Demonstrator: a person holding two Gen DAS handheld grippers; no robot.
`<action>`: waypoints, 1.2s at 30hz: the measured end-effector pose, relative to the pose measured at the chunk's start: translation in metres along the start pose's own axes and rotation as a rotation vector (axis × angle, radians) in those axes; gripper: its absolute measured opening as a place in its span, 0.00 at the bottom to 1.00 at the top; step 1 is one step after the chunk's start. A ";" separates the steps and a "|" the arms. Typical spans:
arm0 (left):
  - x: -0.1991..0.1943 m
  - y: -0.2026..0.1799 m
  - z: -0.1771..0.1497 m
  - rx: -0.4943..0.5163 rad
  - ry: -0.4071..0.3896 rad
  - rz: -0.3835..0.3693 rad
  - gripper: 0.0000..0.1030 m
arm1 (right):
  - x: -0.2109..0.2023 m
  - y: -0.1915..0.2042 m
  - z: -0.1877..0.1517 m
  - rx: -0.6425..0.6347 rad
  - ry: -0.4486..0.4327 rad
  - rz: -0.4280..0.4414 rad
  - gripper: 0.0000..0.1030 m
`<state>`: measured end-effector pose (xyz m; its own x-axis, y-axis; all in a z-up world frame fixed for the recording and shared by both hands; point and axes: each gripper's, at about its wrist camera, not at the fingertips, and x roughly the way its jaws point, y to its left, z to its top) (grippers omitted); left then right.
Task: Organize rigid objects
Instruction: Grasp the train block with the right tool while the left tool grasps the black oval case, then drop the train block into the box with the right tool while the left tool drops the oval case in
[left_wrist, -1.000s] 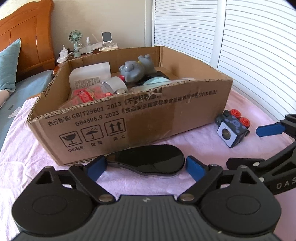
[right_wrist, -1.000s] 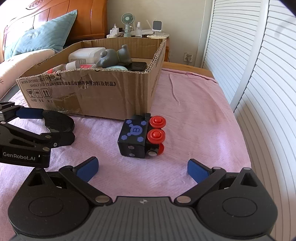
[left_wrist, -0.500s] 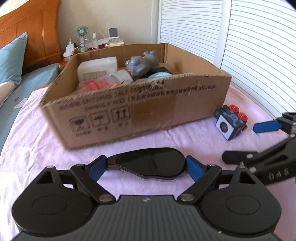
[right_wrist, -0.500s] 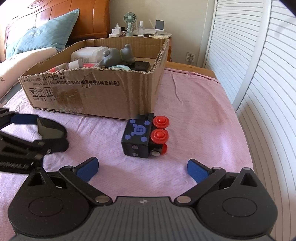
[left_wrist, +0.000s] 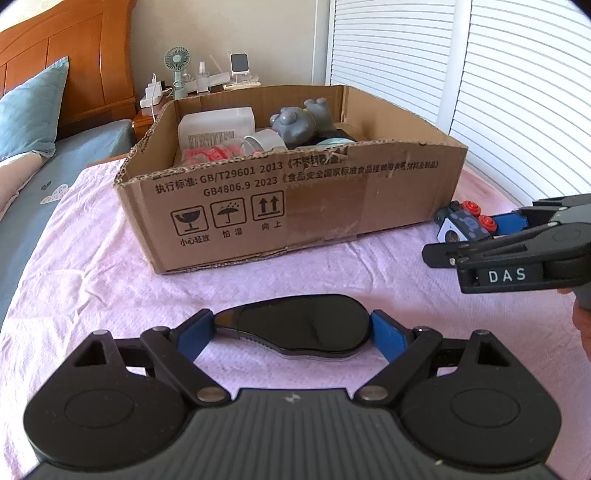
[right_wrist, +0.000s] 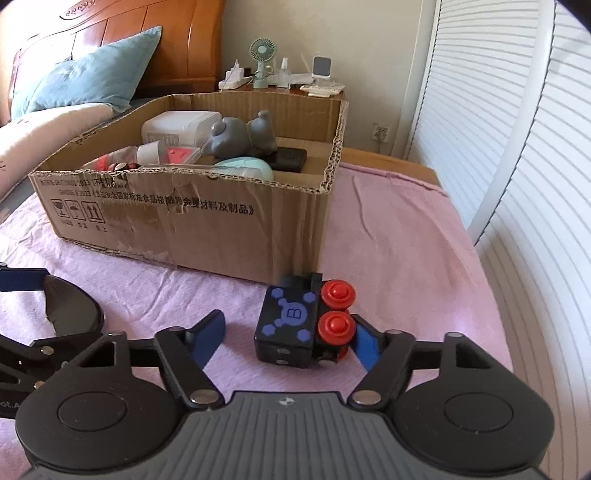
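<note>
- The left gripper (left_wrist: 291, 332) pinches a flat, glossy black oval object (left_wrist: 295, 326) end to end; both blue pads press against its tips, and it sits just above the pink cloth (left_wrist: 92, 280).
- The right gripper (right_wrist: 288, 338) has just been closing around a black toy cube (right_wrist: 286, 328) with blue markings and two red round buttons.
- The right-hand blue pad touches the cube's red-button side, while the left-hand pad (right_wrist: 208, 334) stands clear of the cube with a gap showing, so the claw is not yet clamped on it.
- The cube rests on the pink cloth just in front of the near right corner of the cardboard box (right_wrist: 207, 229).
- The box is open-topped, has printed Chinese text and handling symbols on its front wall, and stands on the cloth-covered bed.
- Inside it lie a grey toy figure (right_wrist: 240, 136), a white rectangular container (right_wrist: 173, 127), a pale green rounded item (right_wrist: 245, 168), a black flat device (right_wrist: 290, 158), and some red and clear packaged pieces at the left end.
- From the left wrist view, the right gripper reaches in at the right edge, its fingers bracketing the cube beside the box.
- Behind the box a bedside table holds a small green fan (right_wrist: 262, 59) and chargers; a blue pillow (right_wrist: 88, 81) leans on the wooden headboard.
</note>
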<state>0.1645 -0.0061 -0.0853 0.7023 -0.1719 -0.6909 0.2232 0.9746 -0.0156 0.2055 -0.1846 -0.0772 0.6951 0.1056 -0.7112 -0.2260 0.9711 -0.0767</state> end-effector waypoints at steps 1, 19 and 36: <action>0.000 0.000 0.000 0.000 -0.002 -0.002 0.87 | -0.001 0.000 0.000 0.000 0.000 -0.009 0.70; 0.001 0.004 0.001 -0.023 -0.003 0.030 0.87 | -0.002 -0.004 0.007 0.009 0.031 -0.037 0.55; 0.007 0.000 0.009 -0.080 0.039 0.083 0.87 | -0.004 -0.002 0.005 -0.028 0.033 -0.035 0.53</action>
<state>0.1749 -0.0089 -0.0837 0.6889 -0.0862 -0.7197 0.1100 0.9938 -0.0138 0.2064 -0.1854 -0.0706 0.6801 0.0643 -0.7303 -0.2215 0.9676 -0.1211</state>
